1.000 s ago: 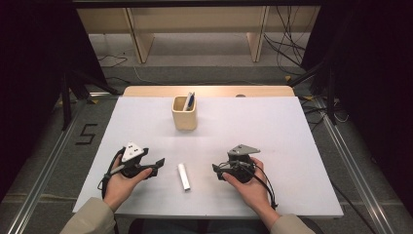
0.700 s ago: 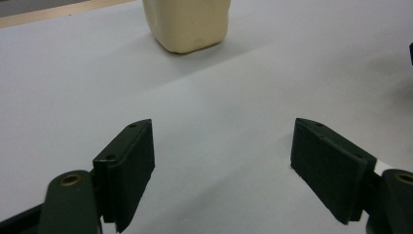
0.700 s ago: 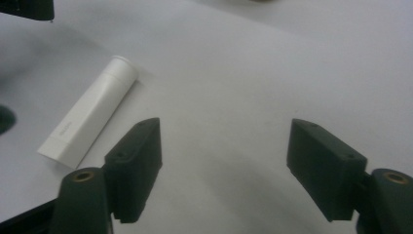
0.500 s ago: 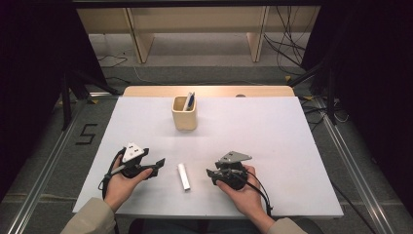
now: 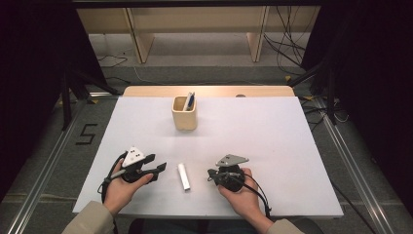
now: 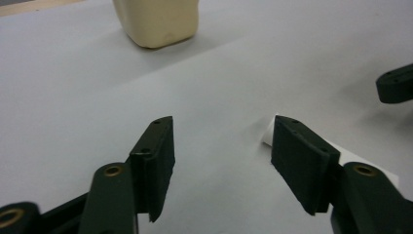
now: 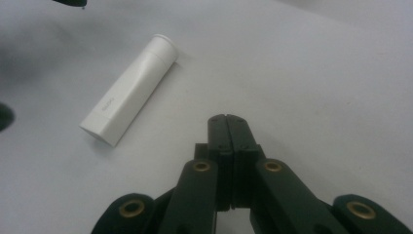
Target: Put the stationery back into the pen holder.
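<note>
On the near half of the white table (image 5: 272,146), in the high view, a small white tube (image 5: 183,176) is lying flat between the two grippers, its long axis running near to far with a slight lean. The left gripper (image 5: 155,165) is pointing right at it with its fingers spread wide, tips just beside the tube; the right gripper (image 5: 211,174) is pointing left at it from a little farther off. A tan cup (image 5: 184,113) holding a pen is standing well apart at the far side.

In the left gripper view, the fingers (image 6: 156,163) are standing wide apart, and the white tube (image 6: 267,135) is peeking out behind the right-hand finger, not between them; I judge the hand needs to shift that way to straddle it.

In the right gripper view, the fingers (image 7: 228,129) are pressed together on nothing, and the tube (image 7: 131,95) is lying ahead and to the left, its capped end pointing away.
</note>
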{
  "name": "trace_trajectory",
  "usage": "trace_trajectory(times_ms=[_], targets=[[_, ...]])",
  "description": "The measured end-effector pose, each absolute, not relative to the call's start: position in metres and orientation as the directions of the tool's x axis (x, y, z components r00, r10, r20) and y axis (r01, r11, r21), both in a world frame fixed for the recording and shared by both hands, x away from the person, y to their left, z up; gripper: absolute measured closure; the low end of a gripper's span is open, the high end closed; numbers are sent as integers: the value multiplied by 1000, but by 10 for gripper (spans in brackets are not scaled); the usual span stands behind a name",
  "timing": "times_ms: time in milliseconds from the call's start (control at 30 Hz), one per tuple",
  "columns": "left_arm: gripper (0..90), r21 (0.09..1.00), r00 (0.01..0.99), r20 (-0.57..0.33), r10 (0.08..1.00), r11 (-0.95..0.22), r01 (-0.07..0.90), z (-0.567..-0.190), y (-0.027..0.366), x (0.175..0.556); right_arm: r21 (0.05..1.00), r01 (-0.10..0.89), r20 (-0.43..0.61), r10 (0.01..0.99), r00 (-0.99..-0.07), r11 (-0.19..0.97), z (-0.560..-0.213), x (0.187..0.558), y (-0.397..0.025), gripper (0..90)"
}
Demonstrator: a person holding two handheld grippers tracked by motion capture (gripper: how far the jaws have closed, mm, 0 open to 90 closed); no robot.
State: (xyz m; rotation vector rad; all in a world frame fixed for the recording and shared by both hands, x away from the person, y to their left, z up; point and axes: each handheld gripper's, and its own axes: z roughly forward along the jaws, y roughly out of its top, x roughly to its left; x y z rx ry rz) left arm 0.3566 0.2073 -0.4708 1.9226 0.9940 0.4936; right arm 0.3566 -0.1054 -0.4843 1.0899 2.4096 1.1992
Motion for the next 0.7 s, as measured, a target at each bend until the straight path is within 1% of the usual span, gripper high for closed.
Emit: trace_trajectory(times_ms=[100,233,400,467,500,533,667,700], targets=[[545,837,622,-53,781,-305,455,-473,205,350,763,517,109,711,-695,389,-484,356,-105,900],[723,820,669,-63,741,-344,458,-474,198,342,764,515,108,710,-696,389,-485,357,-105,898],[893,817,702,-97,705,-346,461,-472,194,332,768,515,103,719,-687,382,-484,358,-106,841],[895,799,718,-102,688,-373,471,-472,191,329,774,509,93,728,-680,377,-485,358,-107,771],[895,793,723,-110,682,-378,478,-473,190,327,772,511,91,730,-677,378,-484,359,-107,756],[896,788,728,-119,676,-382,483,-474,188,326,775,509,91,730,-678,375,-485,359,-107,724],[896,768,760,-104,642,-434,471,-479,179,321,780,510,83,748,-658,363,-484,360,-108,601],[896,765,766,-96,636,-446,466,-480,177,320,782,510,82,752,-654,358,-484,360,-108,594]])
